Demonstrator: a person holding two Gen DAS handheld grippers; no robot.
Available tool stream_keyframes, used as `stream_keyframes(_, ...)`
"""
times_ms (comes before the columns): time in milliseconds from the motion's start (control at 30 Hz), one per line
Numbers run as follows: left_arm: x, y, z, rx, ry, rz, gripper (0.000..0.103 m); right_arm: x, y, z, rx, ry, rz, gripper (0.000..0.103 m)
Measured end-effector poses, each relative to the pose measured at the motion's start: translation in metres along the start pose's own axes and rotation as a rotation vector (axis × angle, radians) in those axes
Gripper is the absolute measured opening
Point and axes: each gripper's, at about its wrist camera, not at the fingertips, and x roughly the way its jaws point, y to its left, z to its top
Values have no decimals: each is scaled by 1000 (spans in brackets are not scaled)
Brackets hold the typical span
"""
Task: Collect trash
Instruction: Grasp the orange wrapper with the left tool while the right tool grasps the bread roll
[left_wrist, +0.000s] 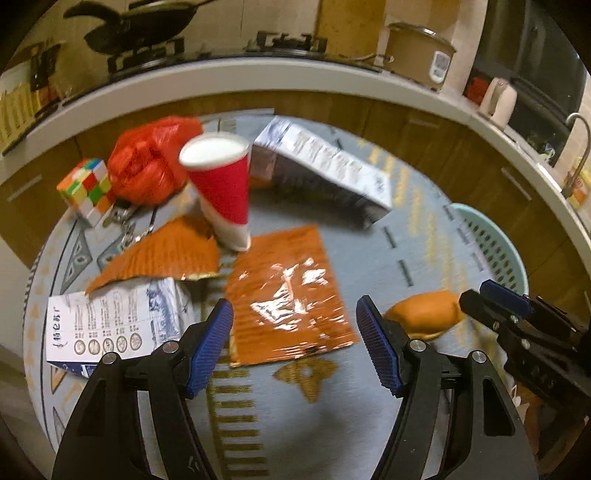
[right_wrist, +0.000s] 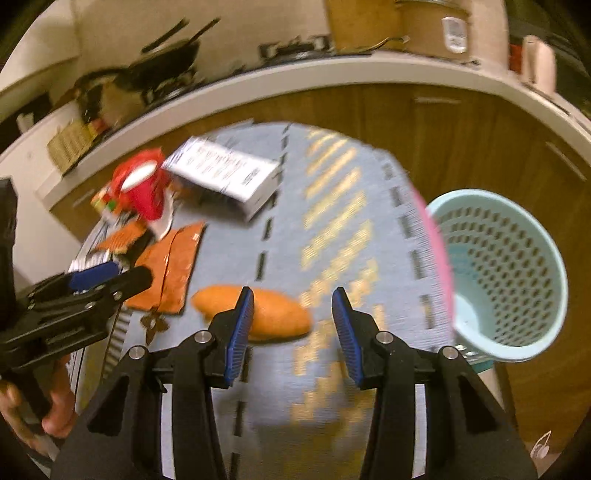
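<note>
so my left tongs (left_wrist: 295, 332), apart and empty, face the orange wrapper (left_wrist: 288, 295) at twelve o'clock, long axis running away; right tongs (right_wrist: 291, 325) apart, empty.

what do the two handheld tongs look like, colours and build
Both the left tongs and right tongs share one build: matte black plastic frames with triangular cut-outs, round silver pivot bolts, and two long fingers faced with blue, finely ribbed pads. No cables or markings show. A bare hand grips the left tongs' black handle; no sleeve is visible.
</note>
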Motion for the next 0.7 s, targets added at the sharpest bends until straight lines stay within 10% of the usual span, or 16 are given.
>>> stream_keyframes(500,33,-2,2,60,-21,94,77,16,8,-2,-101,53,62,65)
stream_keyframes(700,28,-1,-3,70,-43,68,77,14,20,-21,-159,95,62,31)
